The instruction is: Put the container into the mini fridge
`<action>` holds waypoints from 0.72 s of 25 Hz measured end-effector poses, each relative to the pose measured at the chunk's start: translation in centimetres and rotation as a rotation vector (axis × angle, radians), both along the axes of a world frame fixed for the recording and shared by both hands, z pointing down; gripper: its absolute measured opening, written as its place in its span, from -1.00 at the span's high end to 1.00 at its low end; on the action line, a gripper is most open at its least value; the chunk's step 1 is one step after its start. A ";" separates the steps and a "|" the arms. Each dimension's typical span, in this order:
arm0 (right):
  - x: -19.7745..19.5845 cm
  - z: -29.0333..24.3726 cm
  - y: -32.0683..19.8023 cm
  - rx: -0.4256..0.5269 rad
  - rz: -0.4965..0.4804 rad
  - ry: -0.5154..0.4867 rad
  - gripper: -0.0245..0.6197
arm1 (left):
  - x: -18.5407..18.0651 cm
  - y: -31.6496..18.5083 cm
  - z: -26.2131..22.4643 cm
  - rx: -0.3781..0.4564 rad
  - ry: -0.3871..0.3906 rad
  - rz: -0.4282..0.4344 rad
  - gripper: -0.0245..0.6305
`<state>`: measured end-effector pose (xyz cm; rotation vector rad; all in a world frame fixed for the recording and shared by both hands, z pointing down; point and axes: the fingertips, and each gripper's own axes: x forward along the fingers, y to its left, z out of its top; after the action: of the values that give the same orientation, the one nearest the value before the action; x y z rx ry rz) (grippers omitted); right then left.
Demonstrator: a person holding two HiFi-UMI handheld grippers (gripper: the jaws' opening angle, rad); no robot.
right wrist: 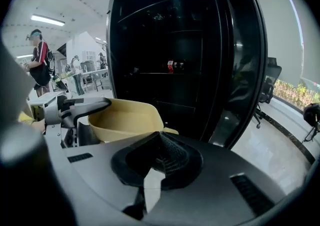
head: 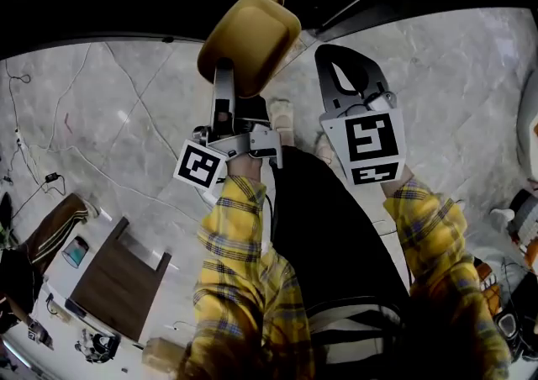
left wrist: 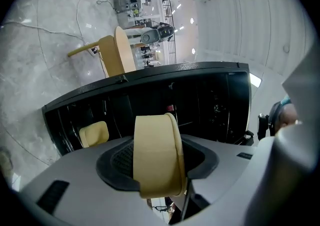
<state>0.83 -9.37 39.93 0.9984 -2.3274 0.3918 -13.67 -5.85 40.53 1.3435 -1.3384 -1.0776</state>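
Container (head: 249,38) gripped in the left claw (head: 224,74), up before the fridge (right wrist: 190,45), not inside.

Head view: one yellow container, clenched at its edge; right claw (head: 336,63) just beside, pinched together on nothing; fridge only a black mass, cut off at the top; two plaid sleeves (head: 244,269); one wooden counter (head: 113,286) lower left, clutter round it too small to tell. Left claw view: container wall filling the gap between both pads; one paler yellow patch (left wrist: 94,134) on the dark fridge front, perhaps a reflection. Right claw view: tips met, empty; container at left, open side up, near the fridge; door open or closed, impossible to tell; shelves dim, small red things (right wrist: 175,65) unreadable; one person (right wrist: 39,55) far left.
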 end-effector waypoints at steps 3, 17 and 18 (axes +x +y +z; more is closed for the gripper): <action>-0.5 1.0 -0.6 -0.011 0.014 -0.002 0.84 | -0.7 -2.1 0.7 0.026 0.010 -0.027 0.27; -1.4 4.1 -1.9 -0.034 0.044 0.008 0.84 | -3.0 -8.9 3.6 0.094 0.045 -0.154 0.27; -1.5 4.2 -1.8 -0.036 0.043 0.010 0.84 | -3.2 -9.2 3.8 0.092 0.043 -0.153 0.27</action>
<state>-0.67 -11.19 44.15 1.0321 -2.2851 0.4434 -16.87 -15.02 44.38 1.2926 -1.3922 -1.2782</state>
